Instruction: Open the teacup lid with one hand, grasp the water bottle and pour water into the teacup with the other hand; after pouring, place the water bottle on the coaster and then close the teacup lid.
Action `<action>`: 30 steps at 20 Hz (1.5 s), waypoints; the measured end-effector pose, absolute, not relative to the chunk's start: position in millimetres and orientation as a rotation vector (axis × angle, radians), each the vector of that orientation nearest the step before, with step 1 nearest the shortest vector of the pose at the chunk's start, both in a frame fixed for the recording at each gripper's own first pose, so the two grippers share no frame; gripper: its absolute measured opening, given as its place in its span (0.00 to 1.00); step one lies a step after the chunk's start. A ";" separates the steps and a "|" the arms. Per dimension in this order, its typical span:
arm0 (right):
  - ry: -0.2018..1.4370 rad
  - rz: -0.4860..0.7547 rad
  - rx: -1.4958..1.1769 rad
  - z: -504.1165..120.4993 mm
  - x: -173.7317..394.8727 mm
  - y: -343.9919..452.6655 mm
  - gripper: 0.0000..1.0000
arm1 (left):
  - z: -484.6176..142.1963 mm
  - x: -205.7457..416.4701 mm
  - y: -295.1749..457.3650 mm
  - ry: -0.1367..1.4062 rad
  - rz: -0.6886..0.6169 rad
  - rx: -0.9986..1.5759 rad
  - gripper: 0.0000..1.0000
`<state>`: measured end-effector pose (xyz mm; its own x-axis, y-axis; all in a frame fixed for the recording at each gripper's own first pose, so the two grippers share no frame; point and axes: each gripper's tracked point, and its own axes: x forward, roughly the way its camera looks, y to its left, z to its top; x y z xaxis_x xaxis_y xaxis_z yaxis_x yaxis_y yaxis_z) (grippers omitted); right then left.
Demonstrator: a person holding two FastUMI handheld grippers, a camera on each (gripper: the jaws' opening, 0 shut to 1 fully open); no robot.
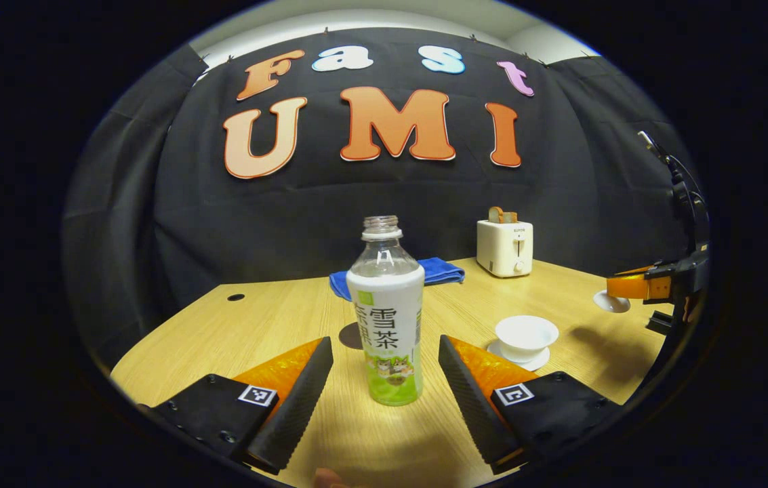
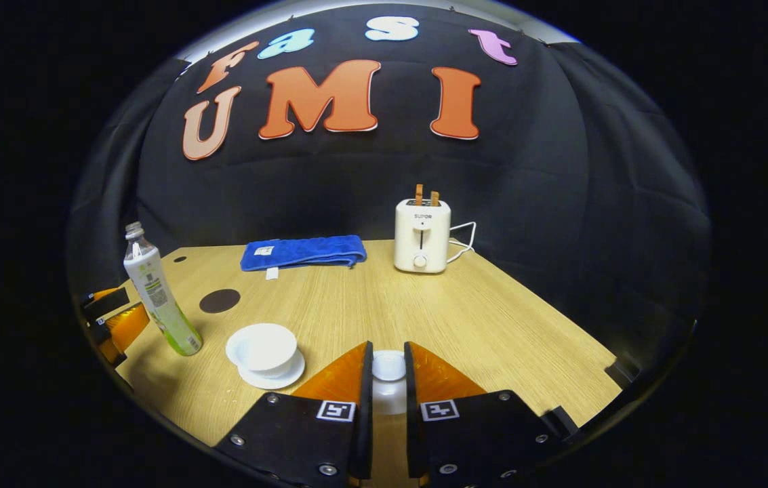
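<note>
A clear water bottle (image 1: pixel 386 318) wears a white label fading to green at its base. The teacup (image 1: pixel 526 335), its saucer and lid (image 2: pixel 389 366) are white. A dark brown coaster (image 2: pixel 219 300), blue towel (image 2: pixel 302 252) and cream toaster (image 2: pixel 422 235) sit on a light wood-grain table (image 2: pixel 478 318).

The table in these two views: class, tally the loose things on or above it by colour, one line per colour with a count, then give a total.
White: 4 - teacup, saucer, teacup lid held in the right gripper, toaster
Blue: 1 - towel
Dark brown: 1 - coaster
Clear with white and green label: 1 - water bottle
Total: 7
</note>
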<state>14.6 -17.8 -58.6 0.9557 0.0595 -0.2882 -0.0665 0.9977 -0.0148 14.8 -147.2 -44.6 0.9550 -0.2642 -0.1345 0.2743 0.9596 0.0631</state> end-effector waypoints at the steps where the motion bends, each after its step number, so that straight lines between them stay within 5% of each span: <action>1: 0.298 0.056 -0.021 -61.8 14.1 -23.4 0.21 | -46.6 18.3 -149.5 0.131 -0.273 0.080 1.00; 15: 0.355 0.028 -0.001 -79.4 10.9 -40.5 0.21 | -74.2 46.2 -146.3 0.214 -0.239 0.063 1.00; 16: 0.358 0.029 -0.001 -79.7 11.0 -40.2 0.21 | -72.4 44.8 -151.2 0.210 -0.256 0.058 0.98; 18: 0.363 0.027 0.000 -81.4 9.6 -40.5 0.20 | -73.1 44.4 -152.9 0.211 -0.278 0.073 0.67; 30: 0.363 0.020 0.004 -74.9 1.5 -39.9 0.21 | -57.9 26.0 -169.6 0.197 -0.359 0.373 0.63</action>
<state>1.5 -39.9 -74.9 0.9345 0.0202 -0.3553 -0.0187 0.9998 0.0077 26.0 -169.6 -57.9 0.9183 -0.3051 -0.2522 0.3766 0.8695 0.3196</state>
